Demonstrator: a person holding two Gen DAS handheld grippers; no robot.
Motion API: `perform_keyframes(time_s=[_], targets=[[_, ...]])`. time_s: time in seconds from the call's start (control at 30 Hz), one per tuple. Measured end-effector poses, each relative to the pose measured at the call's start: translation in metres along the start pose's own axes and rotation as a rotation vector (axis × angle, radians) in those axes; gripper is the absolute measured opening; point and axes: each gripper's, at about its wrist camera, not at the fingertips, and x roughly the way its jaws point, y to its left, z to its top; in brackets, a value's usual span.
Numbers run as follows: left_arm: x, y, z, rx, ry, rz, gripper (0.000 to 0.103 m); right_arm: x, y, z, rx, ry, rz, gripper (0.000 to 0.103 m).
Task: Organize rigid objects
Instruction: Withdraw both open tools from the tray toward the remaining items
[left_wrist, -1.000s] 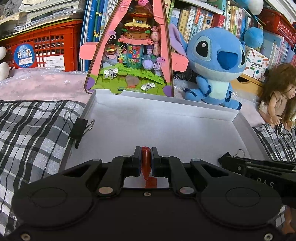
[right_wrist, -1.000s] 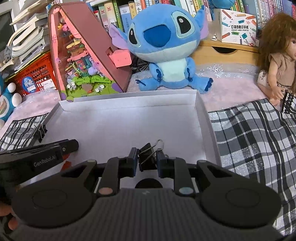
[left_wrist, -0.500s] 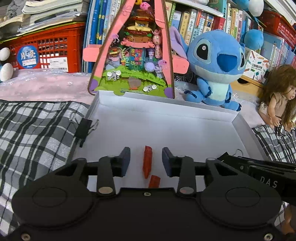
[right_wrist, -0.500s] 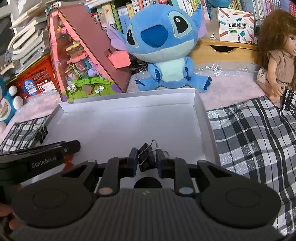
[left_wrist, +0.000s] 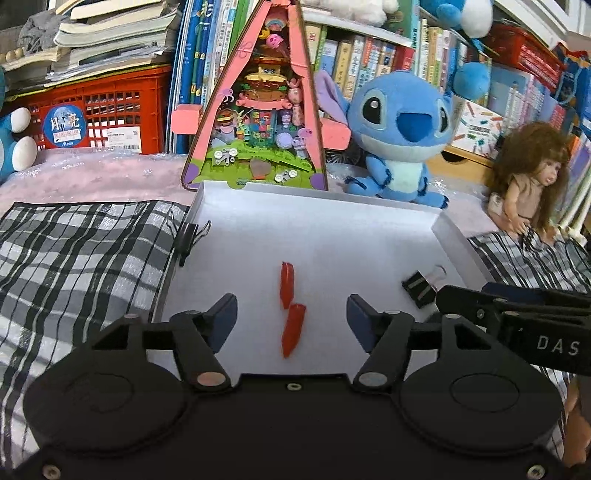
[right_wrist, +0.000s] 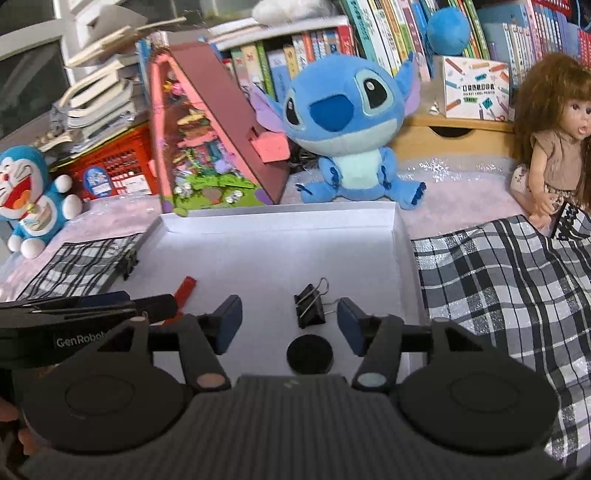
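Both grippers opened & released: red pieces (left_wrist: 287, 285), binder clip (right_wrist: 310, 305).

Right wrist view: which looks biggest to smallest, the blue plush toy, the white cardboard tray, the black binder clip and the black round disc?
1. White cardboard tray
2. Blue plush toy
3-4. Black binder clip and black round disc: alike, no ranking.

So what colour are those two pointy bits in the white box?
Orange-red pointy bits, clearest in the left wrist view.
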Motion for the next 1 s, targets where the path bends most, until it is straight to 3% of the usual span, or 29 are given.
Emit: perform_keyframes(time_s=[0.17, 0.43, 1.0], targets=[[-0.028, -0.004, -0.016, 0.052, -0.025, -0.036, 0.080, -0.021, 0.001, -0.009, -0.035, -0.019, 0.033, 0.084], [-0.067, -0.009, -0.043, 0.108, -0.078, -0.063, 0.083, -0.051, 0.002, -0.028, -0.073, -0.061, 0.053, 0.089], [-0.108, 0.009, -0.097, 0.074, -0.124, -0.059, 0.085, -0.096, 0.007, -0.076, -0.196, -0.134, 0.035, 0.096]])
